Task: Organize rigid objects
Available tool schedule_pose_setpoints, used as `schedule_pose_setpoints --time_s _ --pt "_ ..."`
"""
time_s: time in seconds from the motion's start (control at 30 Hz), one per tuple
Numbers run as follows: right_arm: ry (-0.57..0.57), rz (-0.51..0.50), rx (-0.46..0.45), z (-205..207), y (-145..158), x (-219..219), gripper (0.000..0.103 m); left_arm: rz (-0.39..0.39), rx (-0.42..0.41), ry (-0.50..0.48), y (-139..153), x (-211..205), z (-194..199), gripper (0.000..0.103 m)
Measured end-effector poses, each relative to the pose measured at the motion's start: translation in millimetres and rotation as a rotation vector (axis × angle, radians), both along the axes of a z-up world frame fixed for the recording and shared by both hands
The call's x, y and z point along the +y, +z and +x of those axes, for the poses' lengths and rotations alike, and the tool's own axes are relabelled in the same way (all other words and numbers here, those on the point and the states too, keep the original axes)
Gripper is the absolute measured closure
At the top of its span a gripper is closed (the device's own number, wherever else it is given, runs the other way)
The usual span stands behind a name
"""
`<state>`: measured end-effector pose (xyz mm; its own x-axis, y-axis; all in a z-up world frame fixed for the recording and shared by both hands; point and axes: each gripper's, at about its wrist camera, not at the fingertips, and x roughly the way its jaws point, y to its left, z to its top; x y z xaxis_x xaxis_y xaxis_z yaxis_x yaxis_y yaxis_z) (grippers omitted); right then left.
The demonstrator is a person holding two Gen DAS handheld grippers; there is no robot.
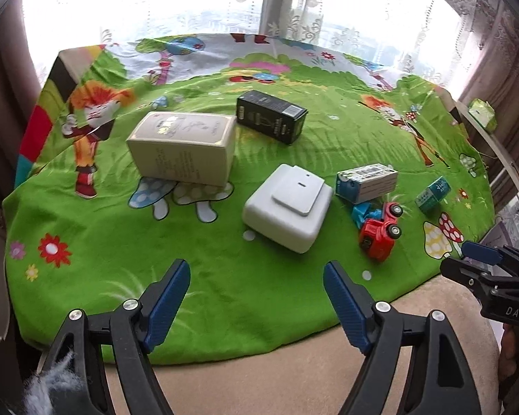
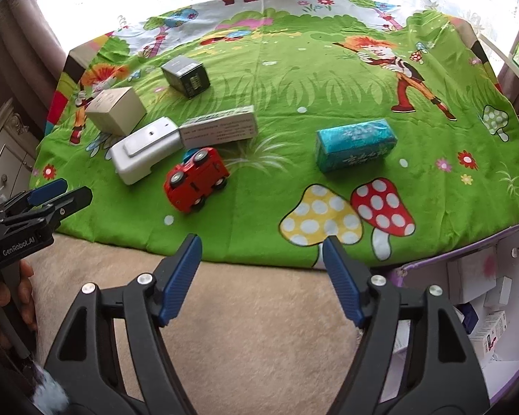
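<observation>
On a green cartoon cloth (image 1: 225,294) lie a beige box (image 1: 181,147), a black box (image 1: 271,116), a white plastic case (image 1: 289,207), a white-and-blue carton (image 1: 366,181), a red toy truck (image 1: 379,231) on its side, and a small teal box (image 1: 432,195). My left gripper (image 1: 256,287) is open and empty, just short of the white case. My right gripper (image 2: 261,269) is open and empty at the cloth's near edge, in front of the red truck (image 2: 197,181) and teal box (image 2: 356,143). The white case (image 2: 145,154) lies left of the truck.
A purple-rimmed bin (image 2: 467,311) with several small boxes in it stands at the lower right. Beige carpet (image 2: 242,328) lies under my grippers. A curtained window (image 1: 259,0) is behind the cloth. A cabinet (image 2: 7,152) stands to the left.
</observation>
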<state>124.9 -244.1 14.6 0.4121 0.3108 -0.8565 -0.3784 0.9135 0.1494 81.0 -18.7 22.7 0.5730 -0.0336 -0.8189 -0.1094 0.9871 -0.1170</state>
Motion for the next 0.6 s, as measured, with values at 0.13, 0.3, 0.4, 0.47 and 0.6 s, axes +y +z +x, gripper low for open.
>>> schedule_pose_setpoints --time_s 0.13,0.3,0.4,0.47,0.6 --pt "-0.04 -0.019 -0.018 14.4 0.8 -10.9 0.025 0.004 -0.001 -0.073 -0.2 -8.1 18.2 0.02" --pt "-0.068 -0.064 -0.048 39.7 -1.1 -26.3 0.017 0.035 0.021 -0.152 -6.3 -15.6 41.7 0.019" --pt "-0.059 -0.096 -0.068 55.0 -3.8 -31.0 0.014 0.044 0.03 -0.18 -10.2 -18.7 51.0 0.019" --pt "-0.048 -0.118 -0.073 64.6 -6.0 -32.7 0.013 0.056 0.037 -0.187 -13.0 -20.1 55.9 0.019" --pt "-0.008 -0.132 -0.073 80.5 -11.9 -31.3 0.012 0.063 0.062 -0.217 -20.6 -24.2 66.3 0.019"
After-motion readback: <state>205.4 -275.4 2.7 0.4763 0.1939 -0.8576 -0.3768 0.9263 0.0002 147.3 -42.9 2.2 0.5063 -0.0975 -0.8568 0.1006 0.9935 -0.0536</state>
